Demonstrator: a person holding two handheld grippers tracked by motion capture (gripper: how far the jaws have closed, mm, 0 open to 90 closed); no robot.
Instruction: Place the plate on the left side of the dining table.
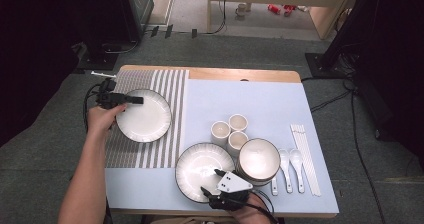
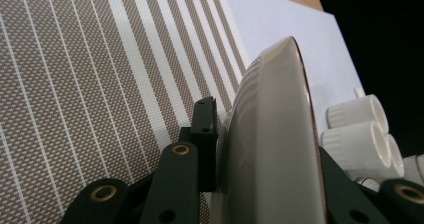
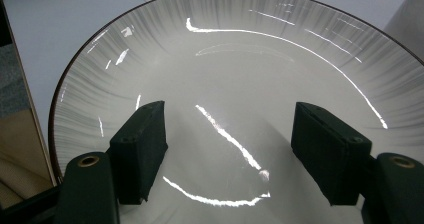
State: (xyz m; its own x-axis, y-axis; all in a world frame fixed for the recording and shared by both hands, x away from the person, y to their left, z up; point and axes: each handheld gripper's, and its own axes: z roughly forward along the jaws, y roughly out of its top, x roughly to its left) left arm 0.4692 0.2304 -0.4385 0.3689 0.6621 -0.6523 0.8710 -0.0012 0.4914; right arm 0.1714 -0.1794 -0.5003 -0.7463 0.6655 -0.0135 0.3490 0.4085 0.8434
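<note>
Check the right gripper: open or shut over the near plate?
Open. The right gripper has its jaws spread apart above the near plate, with nothing clamped between them.

No text, label, brand, number or sign can be read anywhere in these views; the plates, cups, bowls, spoons, chopsticks and striped placemat are all plain, and nothing legible stands on the grippers or on the table.
</note>
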